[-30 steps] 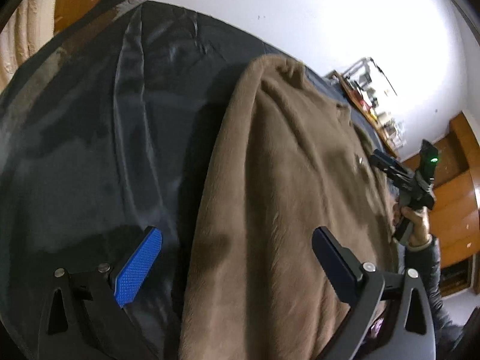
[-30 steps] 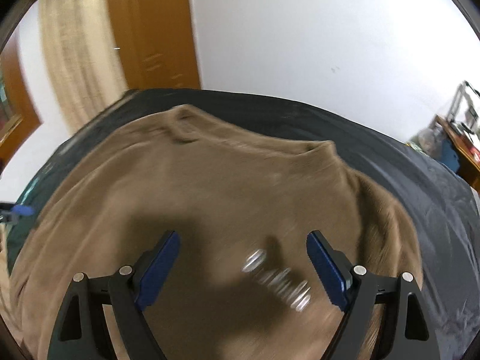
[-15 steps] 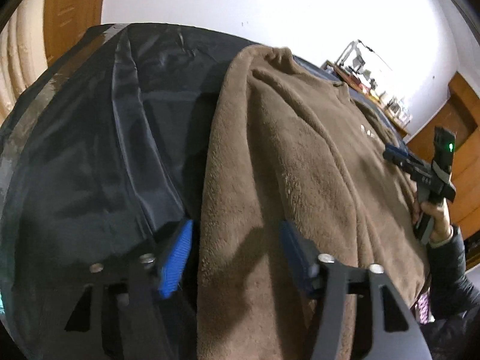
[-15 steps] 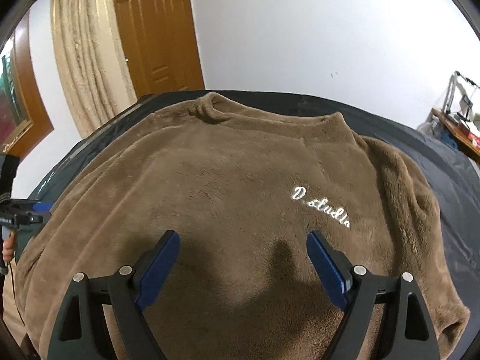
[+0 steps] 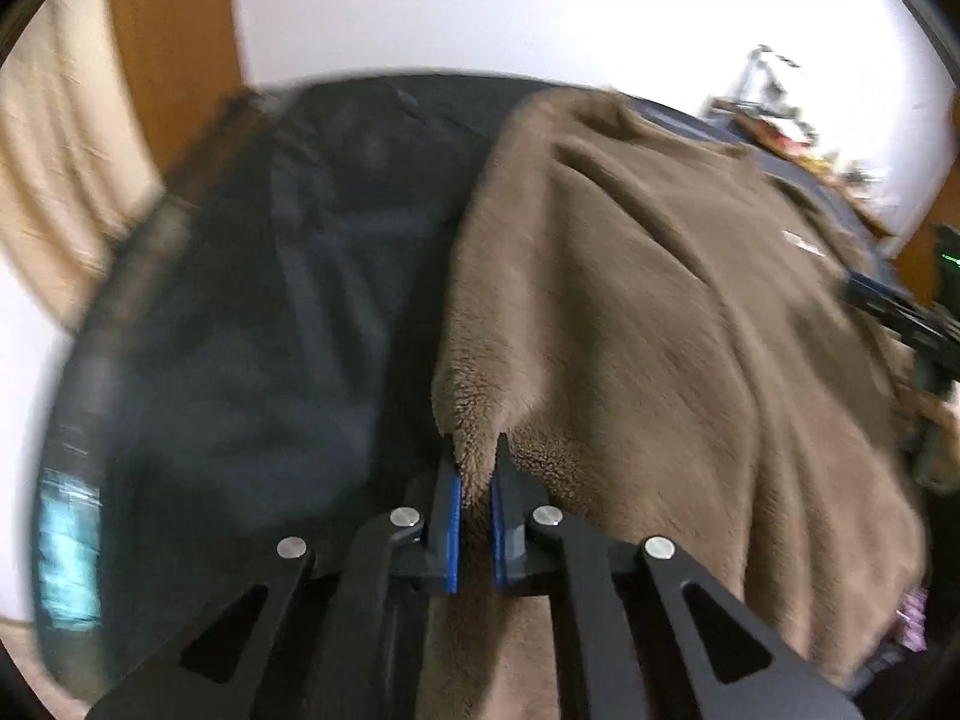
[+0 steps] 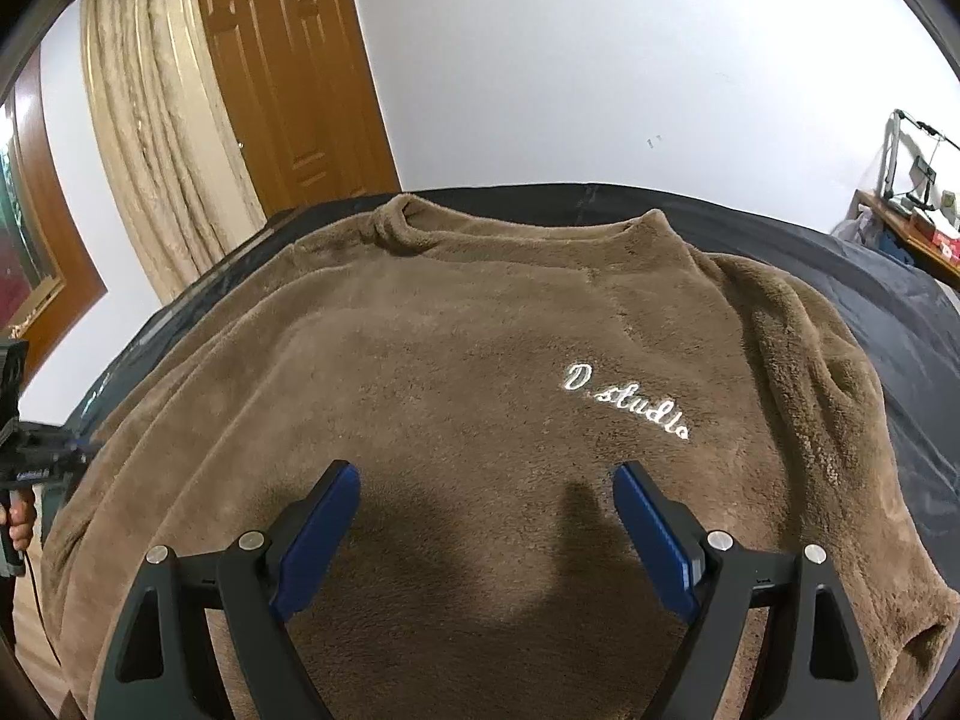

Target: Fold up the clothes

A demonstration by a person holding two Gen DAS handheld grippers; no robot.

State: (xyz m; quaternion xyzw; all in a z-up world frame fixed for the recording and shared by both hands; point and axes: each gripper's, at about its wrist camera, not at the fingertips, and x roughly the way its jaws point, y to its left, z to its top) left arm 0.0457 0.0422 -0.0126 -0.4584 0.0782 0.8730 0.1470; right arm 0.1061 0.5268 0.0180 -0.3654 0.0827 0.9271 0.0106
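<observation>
Now left claw (image 5: 474,480) pinches sweater (image 6: 480,360) edge; right claw (image 6: 486,516) agape.

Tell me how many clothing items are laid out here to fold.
1. A single brown fleece sweater lies spread across the dark sheet, its left edge pinched in the left gripper. Anything lying under it would be hidden.
</observation>
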